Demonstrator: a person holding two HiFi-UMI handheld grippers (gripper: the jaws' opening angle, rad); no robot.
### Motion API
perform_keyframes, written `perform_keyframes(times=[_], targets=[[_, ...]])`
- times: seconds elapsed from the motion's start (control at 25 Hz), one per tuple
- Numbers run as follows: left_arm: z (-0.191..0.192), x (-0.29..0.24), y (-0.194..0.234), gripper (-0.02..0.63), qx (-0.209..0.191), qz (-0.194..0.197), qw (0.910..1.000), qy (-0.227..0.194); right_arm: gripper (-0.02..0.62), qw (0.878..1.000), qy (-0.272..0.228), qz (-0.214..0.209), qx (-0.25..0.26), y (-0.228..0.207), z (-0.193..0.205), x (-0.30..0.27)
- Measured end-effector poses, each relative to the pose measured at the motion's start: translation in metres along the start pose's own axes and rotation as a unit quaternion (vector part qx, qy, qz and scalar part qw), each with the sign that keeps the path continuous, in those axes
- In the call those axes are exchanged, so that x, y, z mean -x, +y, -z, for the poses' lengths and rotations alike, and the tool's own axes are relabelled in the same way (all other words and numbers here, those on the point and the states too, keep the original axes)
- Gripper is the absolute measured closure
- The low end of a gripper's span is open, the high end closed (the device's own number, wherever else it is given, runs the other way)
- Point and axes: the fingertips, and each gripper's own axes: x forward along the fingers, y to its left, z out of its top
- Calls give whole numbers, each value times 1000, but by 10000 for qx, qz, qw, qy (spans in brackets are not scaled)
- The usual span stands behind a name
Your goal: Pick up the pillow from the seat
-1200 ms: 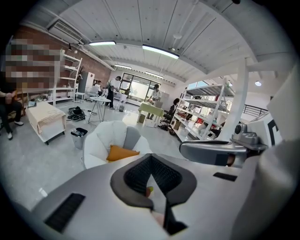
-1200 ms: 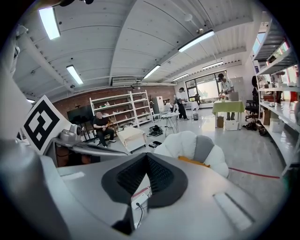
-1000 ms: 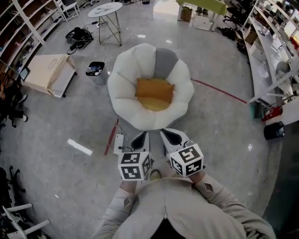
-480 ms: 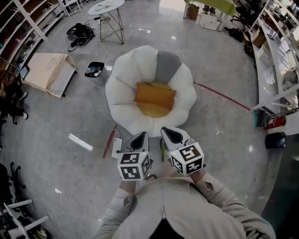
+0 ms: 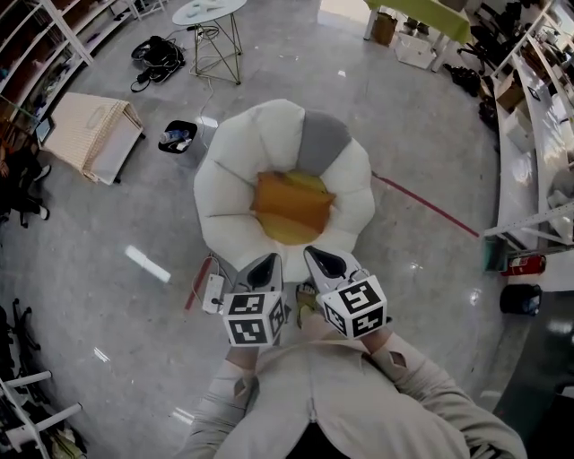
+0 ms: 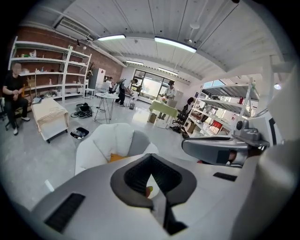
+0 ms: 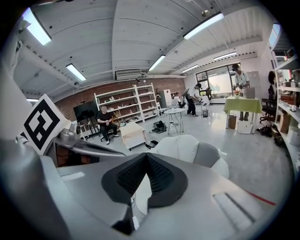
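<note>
An orange pillow (image 5: 290, 205) lies in the hollow of a white flower-shaped seat (image 5: 230, 188) with one grey petal, on the floor ahead of me. Both grippers are held close to my chest, short of the seat's near rim. My left gripper (image 5: 267, 264) is shut with nothing in it, and my right gripper (image 5: 324, 259) is shut and empty beside it. In the left gripper view the seat (image 6: 110, 139) shows past the closed left gripper (image 6: 150, 157), with a sliver of the pillow (image 6: 116, 158). The right gripper view shows the seat (image 7: 185, 146) beyond the closed right gripper (image 7: 146, 157); the pillow is hidden there.
A white power strip (image 5: 213, 292) and a red cable lie by the seat's near left. A black bin (image 5: 178, 136), a beige box (image 5: 88, 134) and a round side table (image 5: 210, 12) stand beyond. Shelving (image 5: 538, 134) lines the right. A red floor line (image 5: 430, 205) runs right. People stand and sit in the background.
The seat and pillow have come nearer and lower in the head view as I stepped toward them. Both grippers stay shut in the same place before my chest.
</note>
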Motion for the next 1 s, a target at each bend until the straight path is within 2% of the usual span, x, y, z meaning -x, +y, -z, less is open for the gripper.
perform_keyframes(times=[0.24,0.48,1.0], targets=[[-17,-38,2,601,166,-145,9997,42,595,9996,139,-205,107,-33,-10,-26],[-22,-62,6,601,159,-240,9994,186,595,9990,275,-298,202,-53,-10,-47],[-1,-110,51,601,348,-406,9966,624,595,9971,753,-82,112,-96,24,-106]])
